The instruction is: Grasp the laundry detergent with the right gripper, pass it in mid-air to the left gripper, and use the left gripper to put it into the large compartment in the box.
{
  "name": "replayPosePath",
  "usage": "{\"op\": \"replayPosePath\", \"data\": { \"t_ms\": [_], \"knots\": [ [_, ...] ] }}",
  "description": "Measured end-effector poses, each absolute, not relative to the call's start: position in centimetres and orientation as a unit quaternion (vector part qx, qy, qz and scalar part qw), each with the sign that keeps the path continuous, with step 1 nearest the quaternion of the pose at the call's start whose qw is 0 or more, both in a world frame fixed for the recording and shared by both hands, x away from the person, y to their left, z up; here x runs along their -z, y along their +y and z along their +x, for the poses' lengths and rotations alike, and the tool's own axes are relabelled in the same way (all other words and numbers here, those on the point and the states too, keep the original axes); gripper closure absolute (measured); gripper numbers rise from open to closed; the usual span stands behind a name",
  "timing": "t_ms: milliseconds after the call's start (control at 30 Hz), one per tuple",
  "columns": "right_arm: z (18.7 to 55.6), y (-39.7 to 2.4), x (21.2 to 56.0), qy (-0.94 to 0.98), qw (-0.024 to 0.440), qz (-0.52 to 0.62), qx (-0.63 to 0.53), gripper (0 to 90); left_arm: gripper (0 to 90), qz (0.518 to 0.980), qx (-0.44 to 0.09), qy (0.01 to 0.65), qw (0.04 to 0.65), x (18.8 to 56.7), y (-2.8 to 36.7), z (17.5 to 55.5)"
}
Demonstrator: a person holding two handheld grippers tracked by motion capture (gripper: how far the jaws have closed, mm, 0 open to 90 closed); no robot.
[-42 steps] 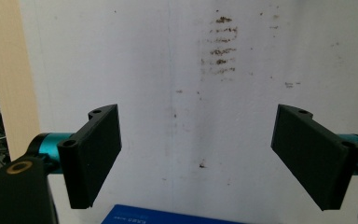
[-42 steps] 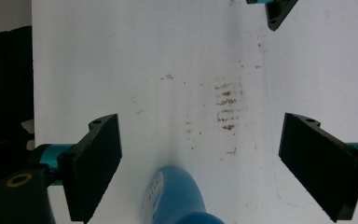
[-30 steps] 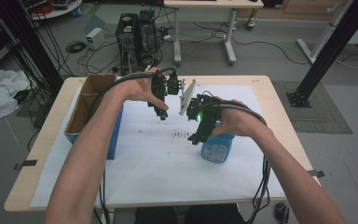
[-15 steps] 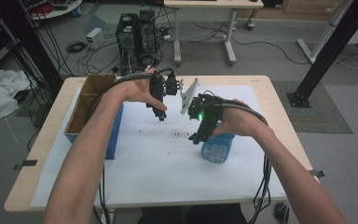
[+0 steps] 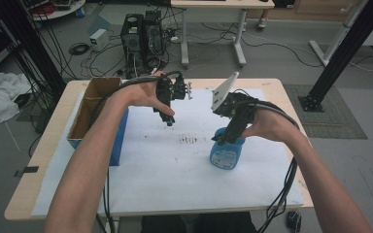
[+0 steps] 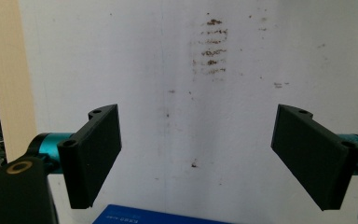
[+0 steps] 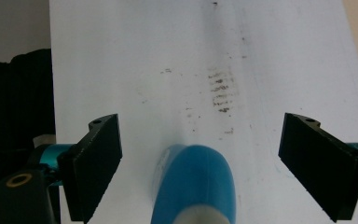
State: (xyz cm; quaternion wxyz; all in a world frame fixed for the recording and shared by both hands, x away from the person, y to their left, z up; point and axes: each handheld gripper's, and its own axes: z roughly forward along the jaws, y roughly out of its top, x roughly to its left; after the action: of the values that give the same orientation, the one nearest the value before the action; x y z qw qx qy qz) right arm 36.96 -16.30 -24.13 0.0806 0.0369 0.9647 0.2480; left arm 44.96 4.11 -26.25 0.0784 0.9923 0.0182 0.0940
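A blue plastic bottle (image 5: 227, 154) stands on the white paper sheet (image 5: 175, 165) right of the table's middle. My right gripper (image 5: 222, 139) hangs just above its top, pointing down. In the right gripper view the bottle (image 7: 193, 186) rises between the wide-open jaws of the right gripper (image 7: 200, 144), and neither pad touches it. My left gripper (image 5: 168, 121) hovers over the paper left of the bottle. In the left gripper view, the left gripper (image 6: 198, 140) is open and holds nothing. Brown smudges (image 5: 188, 140) mark the paper between the two grippers.
An open cardboard box with a blue side (image 5: 93, 110) stands at the table's left edge; its blue edge (image 6: 158, 217) is at the bottom of the left gripper view. Cables trail from both grippers. Computer cases and table legs stand on the floor behind.
My right hand has moved to the right and slightly up, bringing its gripper over the blue bottle. The left hand and the bottle have stayed where they were.
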Motion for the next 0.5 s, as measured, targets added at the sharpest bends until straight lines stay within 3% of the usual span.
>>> {"op": "replayPosePath", "data": {
  "t_ms": [500],
  "knots": [
    [35.7,-21.0,25.8,0.944,0.091,0.084,-0.307,12.3,16.0,0.992,-0.096,0.021,0.083,26.3,5.1,44.8]
  ]
}}
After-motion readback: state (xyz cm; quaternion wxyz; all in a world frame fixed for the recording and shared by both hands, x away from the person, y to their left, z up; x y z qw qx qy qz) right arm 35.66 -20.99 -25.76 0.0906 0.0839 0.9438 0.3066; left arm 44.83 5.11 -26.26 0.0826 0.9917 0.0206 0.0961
